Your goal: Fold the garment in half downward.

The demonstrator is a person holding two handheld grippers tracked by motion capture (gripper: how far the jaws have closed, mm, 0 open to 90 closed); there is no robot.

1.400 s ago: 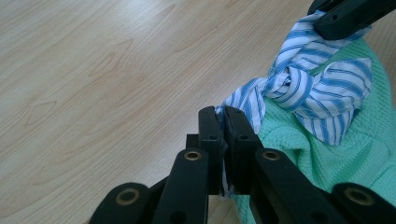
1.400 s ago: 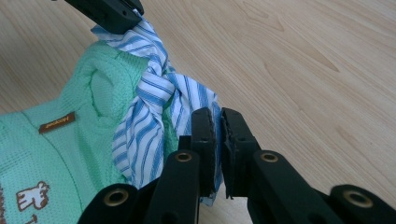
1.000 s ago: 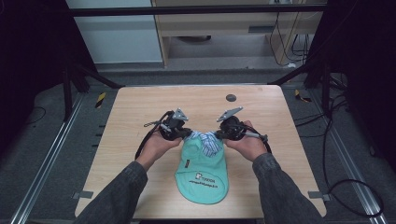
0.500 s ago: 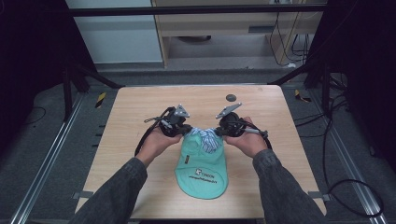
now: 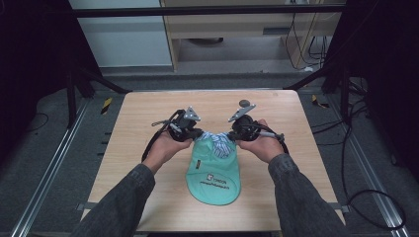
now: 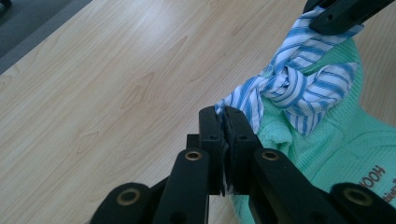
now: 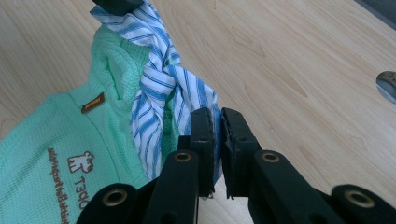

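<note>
Your left gripper [image 6: 224,140] and right gripper [image 7: 215,140] are each clamped on an end of the striped strip [image 5: 220,143], knotted at the far edge of the green garment [image 5: 215,173] on the table [image 5: 138,113]. Pull apart evenly, low, to snug the knot. Count: one garment, one strip, one small disc [image 5: 243,102].

We are seeing the bib's [image 6: 327,154] print running off the left gripper view's edge, its tie ends [image 7: 212,121] disappearing between claws, and a grey disc [image 7: 387,84] being cropped.
</note>
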